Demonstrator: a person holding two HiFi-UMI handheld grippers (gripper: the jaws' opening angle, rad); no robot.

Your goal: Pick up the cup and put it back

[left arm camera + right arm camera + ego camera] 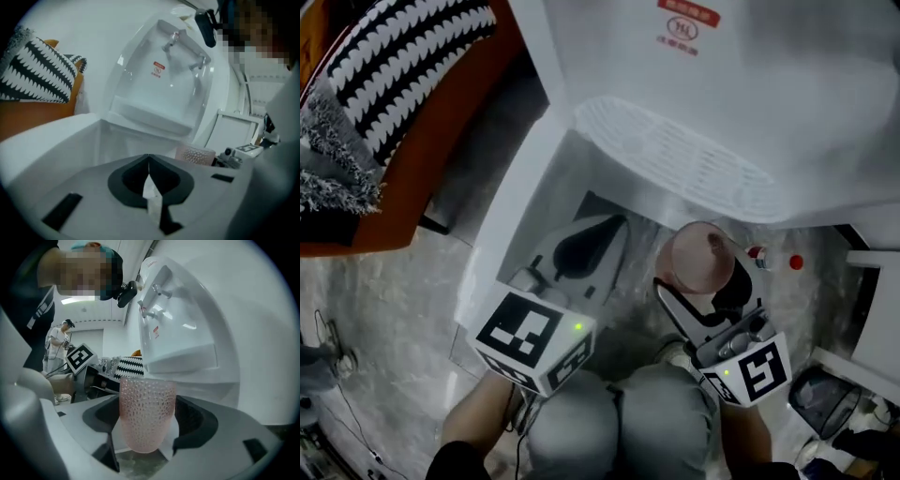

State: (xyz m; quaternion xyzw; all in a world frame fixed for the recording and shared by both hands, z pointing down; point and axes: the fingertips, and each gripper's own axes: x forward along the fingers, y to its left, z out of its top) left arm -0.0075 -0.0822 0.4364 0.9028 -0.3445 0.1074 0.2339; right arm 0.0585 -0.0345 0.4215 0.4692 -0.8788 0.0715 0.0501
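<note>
The cup, pink and dimpled, stood upright between the jaws of the right claw, which pinched it on both sides. Its base appeared clear of any surface. Judged status: pick-up complete; setting it back down remained. In the head view the cup occupied the lower centre-right of the frame, just below the grilled drip tray of the white dispenser. The left claw, left of the cup, was pressed together and held nothing.

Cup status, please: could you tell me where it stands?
Right hand-held gripper shut on pink cup, upright. Left hand-held gripper shut, empty. Dispenser just ahead, nothing blocking.
</note>
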